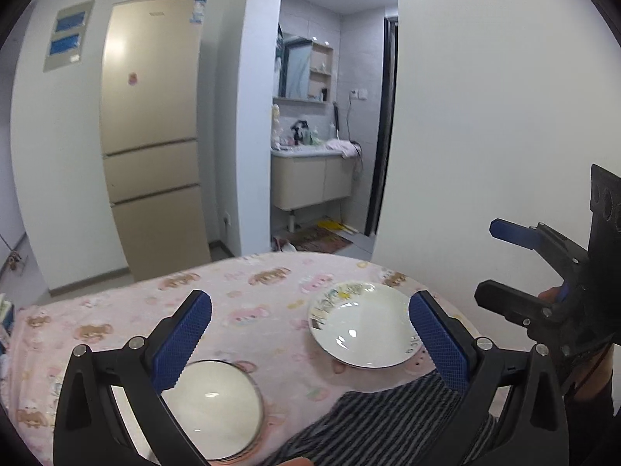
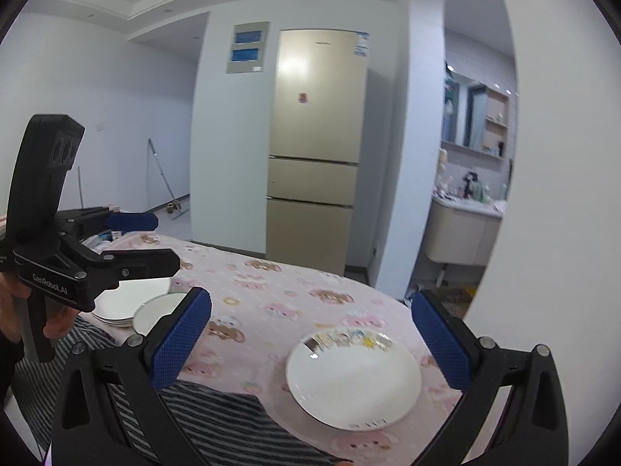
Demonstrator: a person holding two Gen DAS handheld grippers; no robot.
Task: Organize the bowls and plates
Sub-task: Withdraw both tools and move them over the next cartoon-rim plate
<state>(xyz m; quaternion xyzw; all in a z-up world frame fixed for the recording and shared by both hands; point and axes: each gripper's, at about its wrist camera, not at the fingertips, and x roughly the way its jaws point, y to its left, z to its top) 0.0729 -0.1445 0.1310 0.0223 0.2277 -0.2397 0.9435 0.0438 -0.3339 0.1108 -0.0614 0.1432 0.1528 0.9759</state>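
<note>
Both tongs spread wide, empty. Left tongs (image 1: 310, 334) hover above the counter (image 1: 271, 295), which carries a pink cartoon cloth; right tongs (image 2: 310, 334) hover over the same surface, aimed toward the decorated plate (image 2: 353, 378).

Decorated plate: white, shallow, printed band on the far rim, lying flat and upright on the cloth at the right end of the counter, just beside the striped cloth (image 2: 217, 419). In the left wrist view the same plate (image 1: 363, 326) sits between the blue pads, closer to the right one.

White stack (image 2: 120, 305) at the left end: flat plates, with a glossy round dish (image 2: 155, 310) overlapping its near edge. In the left wrist view the dish (image 1: 217, 407) shows under the left finger; whether bowl or plate, can't tell.

Handling, judged: ceramic, stiff, fairly heavy, glazed so slippery, chips or breaks if dropped. Best hold looks like the raised rim, one pad above and one below, near edge. The soft cloth underneath should let a pad slip under.

Orientation: plate is round, so no long axis; opening faces up, printed band points away from the person.

Step, judged: nothing lifted yet; decorated plate likely goes onto the stack.
</note>
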